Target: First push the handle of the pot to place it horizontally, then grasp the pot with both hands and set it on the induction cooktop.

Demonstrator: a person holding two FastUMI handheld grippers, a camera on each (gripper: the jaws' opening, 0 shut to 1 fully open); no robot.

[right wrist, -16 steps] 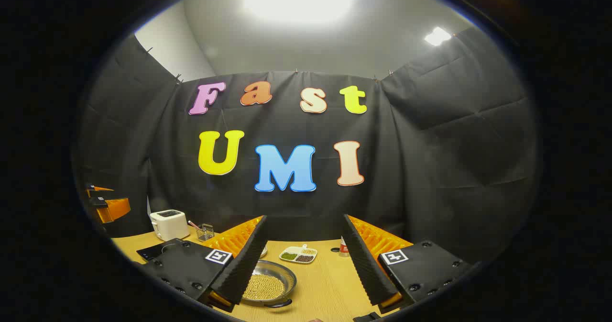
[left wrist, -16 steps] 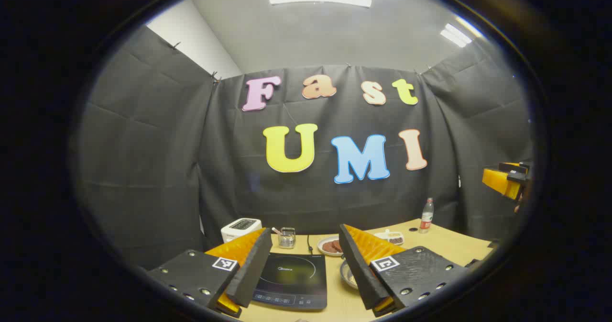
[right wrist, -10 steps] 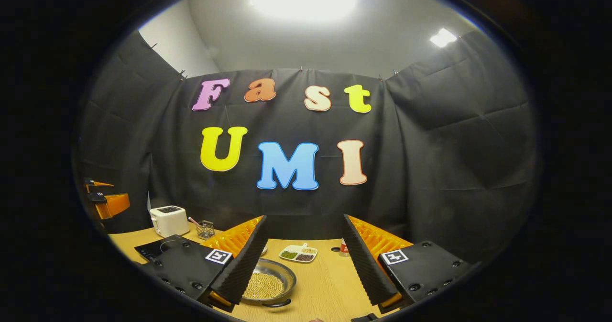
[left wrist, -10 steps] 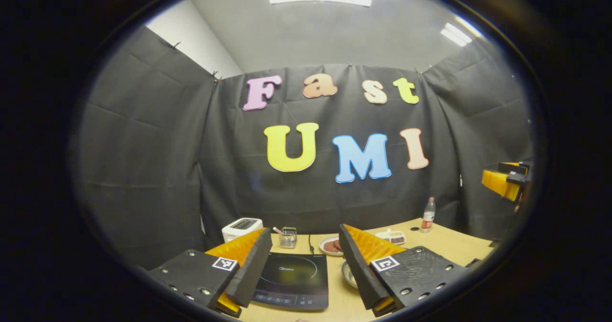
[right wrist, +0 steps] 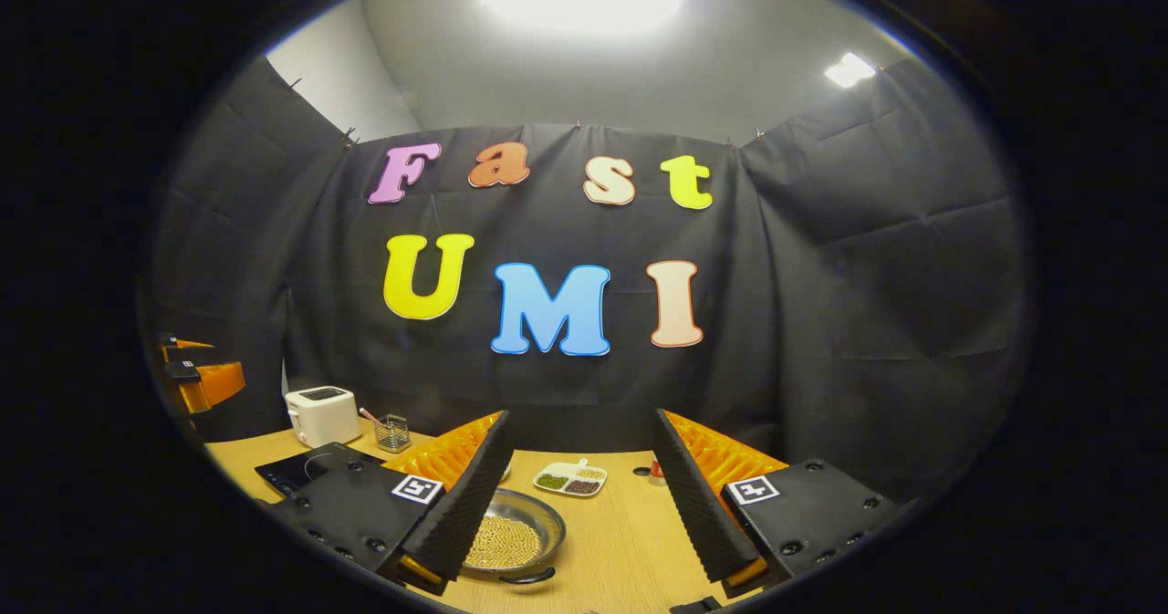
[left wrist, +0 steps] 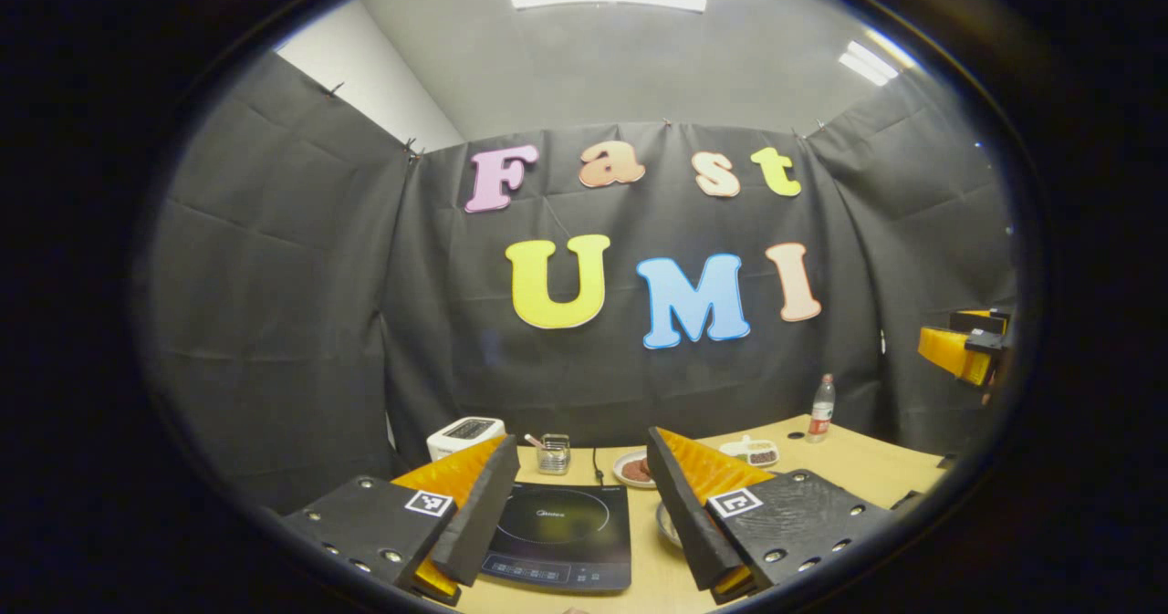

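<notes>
The left gripper [left wrist: 579, 514] and right gripper [right wrist: 579, 509] were both spread wide, holding nothing. The pot [right wrist: 511, 541] sat on the table [right wrist: 620, 541], just right of the induction cooktop [left wrist: 561, 532].

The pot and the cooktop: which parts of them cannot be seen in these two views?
- Pot, right gripper view: its left side is hidden behind the right gripper's own finger.
- Pot, left gripper view: only a sliver of rim shows beside the left gripper's finger.
- Induction cooktop, left gripper view: its left edge lies behind a finger; panel markings too small to tell.
</notes>
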